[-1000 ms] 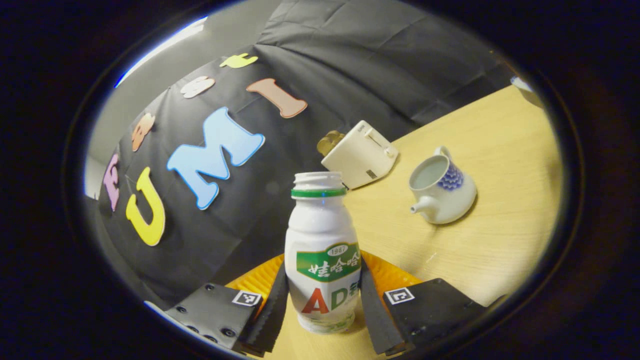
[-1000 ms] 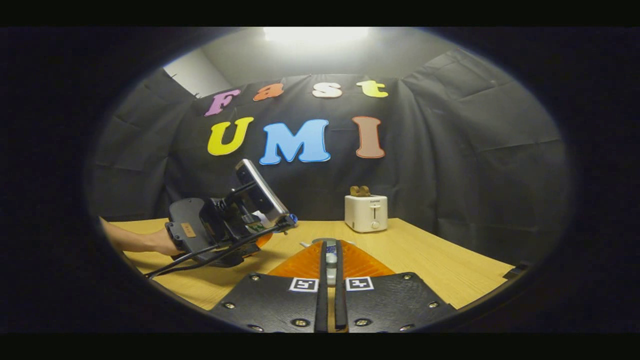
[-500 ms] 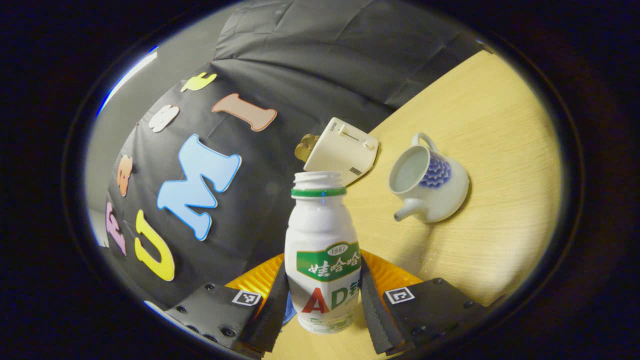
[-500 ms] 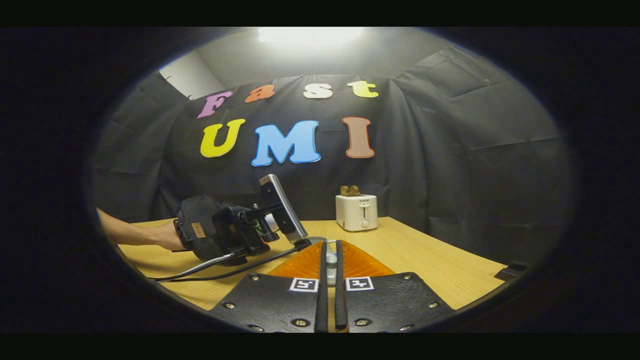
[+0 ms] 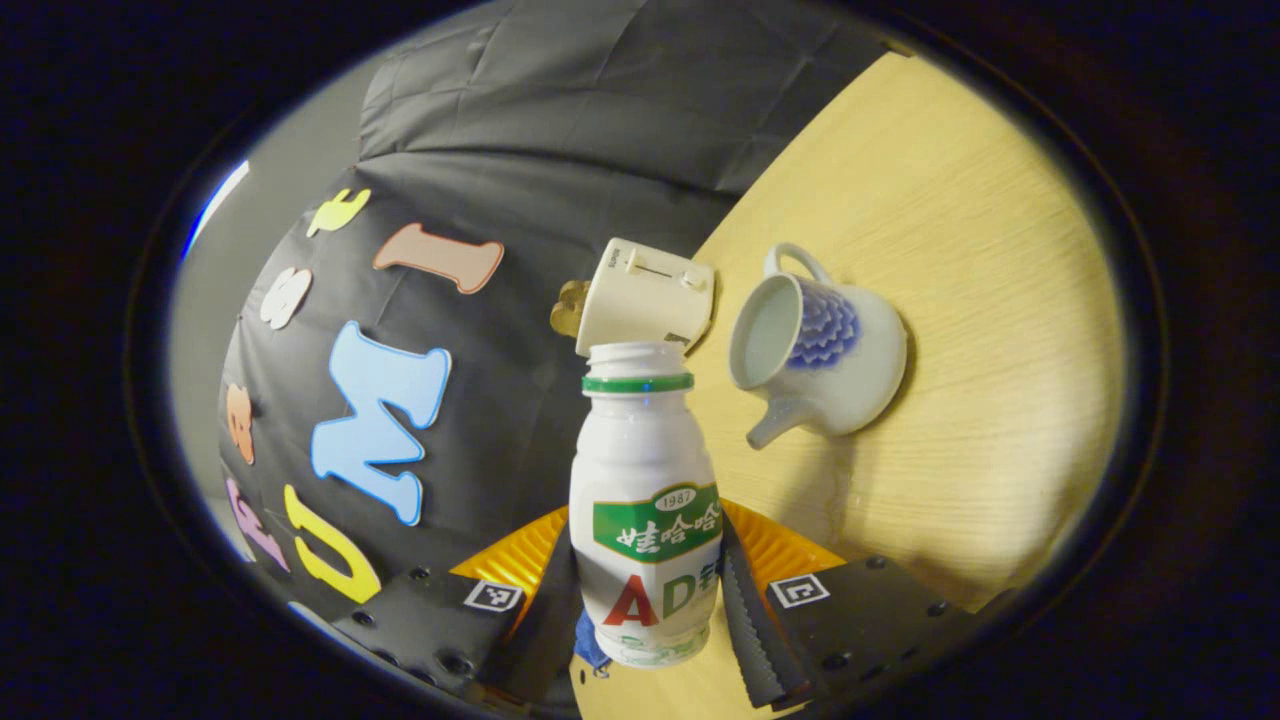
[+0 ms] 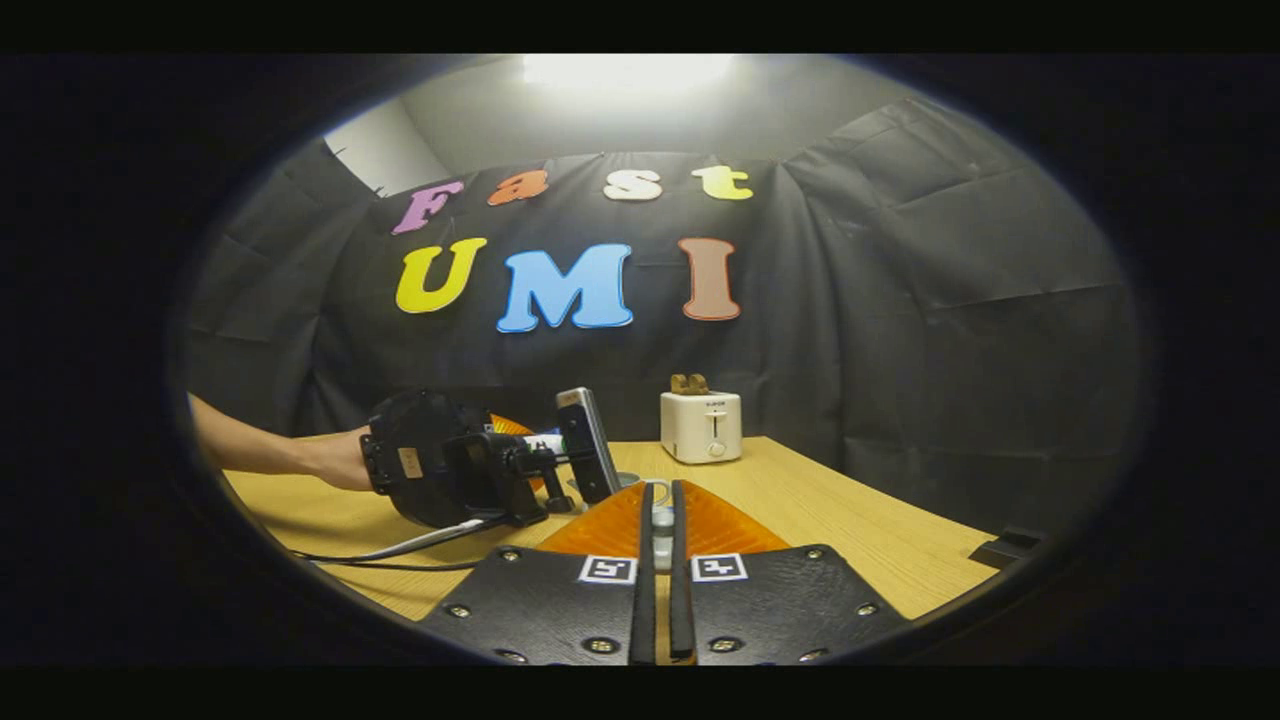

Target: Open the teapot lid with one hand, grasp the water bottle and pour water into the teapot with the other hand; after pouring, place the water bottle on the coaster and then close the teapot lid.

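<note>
In the left gripper view my left gripper (image 5: 648,562) is shut on a white water bottle (image 5: 645,500) with a green neck ring and no cap. The bottle is off the table and the view is rolled, so the bottle leans toward the teapot. The white teapot (image 5: 820,350) with a blue pattern stands lidless on the table, just right of the bottle's mouth. A small blue patch (image 5: 592,645), perhaps the coaster, shows below the bottle. In the right gripper view my right gripper (image 6: 660,497) is shut on a small pale piece, the teapot lid (image 6: 661,521), above the table.
A white toaster (image 5: 645,295) holding toast stands at the back of the wooden table (image 5: 960,300), close behind the teapot. In the right gripper view the toaster (image 6: 702,426) is at centre, and a hand (image 6: 335,460) holds the left gripper's body (image 6: 450,470), whose cable trails across the table.
The left gripper has rolled further over with the bottle and moved closer to the teapot. In the right gripper view it shifted right. The right gripper held still with the lid.
</note>
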Motion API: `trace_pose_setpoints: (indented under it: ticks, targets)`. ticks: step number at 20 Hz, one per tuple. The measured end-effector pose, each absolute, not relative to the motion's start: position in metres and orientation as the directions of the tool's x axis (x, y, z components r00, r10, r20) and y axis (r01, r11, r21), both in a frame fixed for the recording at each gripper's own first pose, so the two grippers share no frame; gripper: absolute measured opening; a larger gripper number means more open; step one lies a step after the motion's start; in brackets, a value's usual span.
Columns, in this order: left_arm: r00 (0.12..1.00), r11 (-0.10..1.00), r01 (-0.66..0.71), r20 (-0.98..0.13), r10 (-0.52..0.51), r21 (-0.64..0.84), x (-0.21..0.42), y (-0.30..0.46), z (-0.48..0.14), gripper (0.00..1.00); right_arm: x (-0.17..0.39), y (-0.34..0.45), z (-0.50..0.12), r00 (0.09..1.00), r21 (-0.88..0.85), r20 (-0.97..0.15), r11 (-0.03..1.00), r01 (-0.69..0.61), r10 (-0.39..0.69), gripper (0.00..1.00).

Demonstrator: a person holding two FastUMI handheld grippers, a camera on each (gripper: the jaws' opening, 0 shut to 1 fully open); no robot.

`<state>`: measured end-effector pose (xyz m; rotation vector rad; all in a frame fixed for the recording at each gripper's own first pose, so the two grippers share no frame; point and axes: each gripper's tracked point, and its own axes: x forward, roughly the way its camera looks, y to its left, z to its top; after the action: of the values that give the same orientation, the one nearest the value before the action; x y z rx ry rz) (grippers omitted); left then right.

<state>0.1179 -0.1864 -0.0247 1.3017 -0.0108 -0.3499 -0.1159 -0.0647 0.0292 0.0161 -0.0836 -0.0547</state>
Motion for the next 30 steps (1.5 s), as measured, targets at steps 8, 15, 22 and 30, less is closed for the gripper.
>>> trace_pose_setpoints:
  ticks: [8, 15, 22, 30]
  targets:
    - [0.940, 0.049, 0.261, -0.242, -0.239, 0.964, 0.119, -0.193, -0.035, 0.80, -0.115, -0.068, 0.028, 0.995, 0.020, 0.076, 0.998, 0.061, -0.062, 0.06]
    - [0.949, -0.088, 0.215, -0.229, -0.219, 0.973, 0.118, -0.195, -0.026, 0.70, -0.115, -0.073, 0.027, 0.995, 0.026, 0.068, 0.997, 0.068, -0.070, 0.06]
    - [0.949, -0.189, 0.203, -0.241, -0.205, 0.961, 0.119, -0.196, -0.020, 0.70, -0.115, -0.074, 0.026, 0.996, 0.028, 0.060, 0.997, 0.068, -0.070, 0.05]
    - [0.951, -0.260, 0.169, -0.226, -0.211, 0.951, 0.119, -0.199, -0.015, 0.75, -0.115, -0.076, 0.025, 0.996, 0.029, 0.058, 0.997, 0.072, -0.074, 0.06]
